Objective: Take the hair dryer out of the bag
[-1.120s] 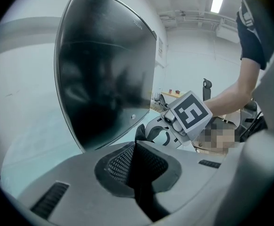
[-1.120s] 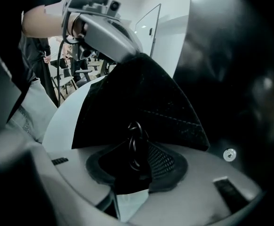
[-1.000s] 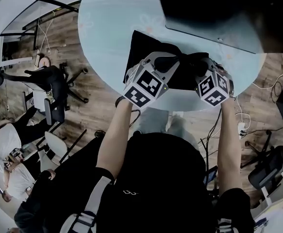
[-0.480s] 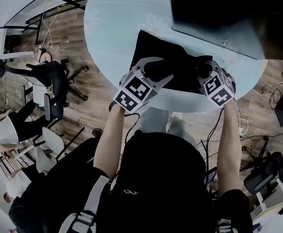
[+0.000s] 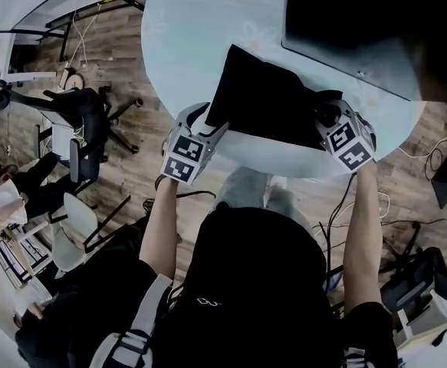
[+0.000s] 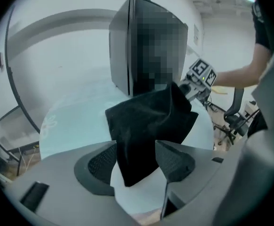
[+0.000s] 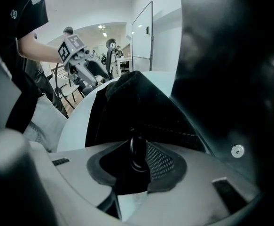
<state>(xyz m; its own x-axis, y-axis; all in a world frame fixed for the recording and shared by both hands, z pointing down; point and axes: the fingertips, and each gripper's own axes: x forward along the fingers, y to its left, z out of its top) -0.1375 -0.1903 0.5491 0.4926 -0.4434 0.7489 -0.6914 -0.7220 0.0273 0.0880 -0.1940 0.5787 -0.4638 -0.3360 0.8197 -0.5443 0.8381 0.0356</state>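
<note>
A black fabric bag lies on the round pale-blue table. My left gripper is at the bag's near-left corner. In the left gripper view its jaws have just been opening and stand wide, with the corner of the bag lying loose between the pads. My right gripper sits at the bag's right end. In the right gripper view its jaws are shut on a glossy black rounded part, apparently the hair dryer, at the bag's mouth. The rest of the dryer is hidden.
A large black panel stands on the table's far right, just behind the bag. Office chairs and seated people fill the floor at the left. Cables lie on the floor at the right. The table's near edge runs under both grippers.
My left gripper opened, let go of the bag and slid left and nearer, from the bag's top to its near-left corner. The right gripper kept its place and grip.
</note>
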